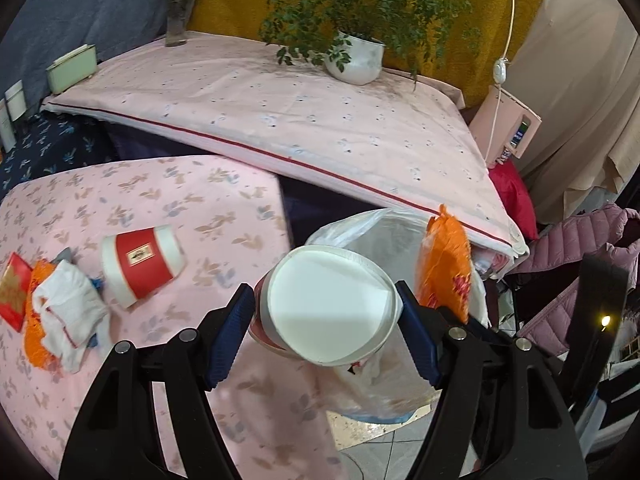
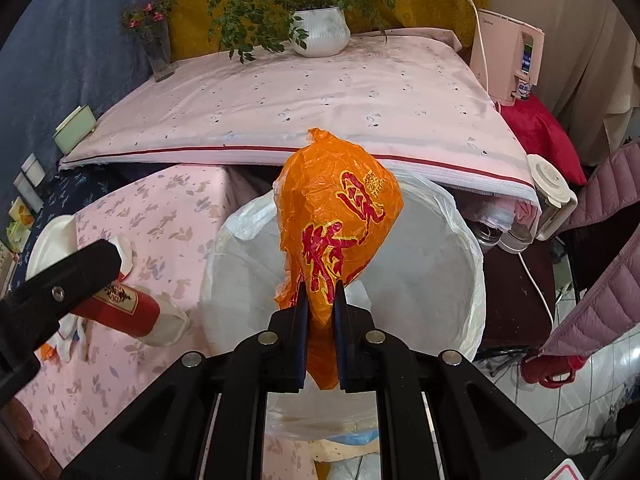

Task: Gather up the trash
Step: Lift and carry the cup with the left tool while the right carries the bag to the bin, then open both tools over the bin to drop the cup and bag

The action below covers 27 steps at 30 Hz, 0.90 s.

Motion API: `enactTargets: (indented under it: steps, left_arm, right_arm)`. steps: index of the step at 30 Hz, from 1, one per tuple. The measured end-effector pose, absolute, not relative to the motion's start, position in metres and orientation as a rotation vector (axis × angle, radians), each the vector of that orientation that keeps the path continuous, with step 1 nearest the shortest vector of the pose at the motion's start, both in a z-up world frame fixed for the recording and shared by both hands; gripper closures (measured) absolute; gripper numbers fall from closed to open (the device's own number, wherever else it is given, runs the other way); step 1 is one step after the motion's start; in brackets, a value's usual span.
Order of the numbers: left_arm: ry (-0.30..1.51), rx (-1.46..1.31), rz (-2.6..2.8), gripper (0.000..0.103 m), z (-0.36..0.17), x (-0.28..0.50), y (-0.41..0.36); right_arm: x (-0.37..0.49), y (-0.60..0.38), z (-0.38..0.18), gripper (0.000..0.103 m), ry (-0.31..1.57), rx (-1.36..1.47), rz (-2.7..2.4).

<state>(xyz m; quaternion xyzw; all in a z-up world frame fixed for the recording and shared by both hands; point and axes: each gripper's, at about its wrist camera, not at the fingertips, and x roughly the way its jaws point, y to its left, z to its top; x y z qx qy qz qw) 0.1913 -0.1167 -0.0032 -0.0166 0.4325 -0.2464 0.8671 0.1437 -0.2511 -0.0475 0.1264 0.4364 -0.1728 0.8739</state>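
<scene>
My left gripper (image 1: 326,308) is shut on a red and white paper cup (image 1: 328,308), its white bottom facing the camera, held at the near rim of the white-lined trash bin (image 1: 400,384). My right gripper (image 2: 321,300) is shut on an orange plastic bag (image 2: 340,216) with red print, held above the open bin (image 2: 420,280). The orange bag also shows in the left wrist view (image 1: 444,268). A second red and white cup (image 1: 140,264) lies on its side on the pink floral table (image 1: 180,200). Crumpled white tissue (image 1: 68,312), orange scraps and a red packet (image 1: 14,292) lie at the table's left.
A raised pink-covered surface (image 1: 280,112) behind the table carries a potted plant (image 1: 356,56), a flower vase (image 1: 178,16) and a green box (image 1: 72,68). A pink water dispenser (image 2: 508,56), a red cushion (image 2: 536,132) and a quilted pink jacket (image 2: 600,240) stand at the right.
</scene>
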Motion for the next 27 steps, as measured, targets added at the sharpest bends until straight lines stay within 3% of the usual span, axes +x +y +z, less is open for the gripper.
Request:
enactTargets:
  steps: [3,9,22,27]
  left_arm:
    - [0.928,-0.058,-0.544,0.034,-0.006,0.196,-0.126]
    - [0.945,-0.101,-0.549,0.028,-0.006,0.203,-0.13]
    - [0.898,-0.09,-0.534,0.025,0.009,0.196,-0.112]
    - [0.878,-0.09,-0.49,0.025,0.013,0.193,-0.093]
  right_arm:
    - [0.143,-0.258,-0.052,0.089,0.919,0.276,-0.372]
    - [0.138,-0.266,-0.051,0.067,0.897,0.293,-0.404]
    - [0.128,-0.253,-0.03,0.064,0.858,0.284,-0.393]
    - [0.129,-0.231,-0.018,0.057,0.837,0.268,-0.363]
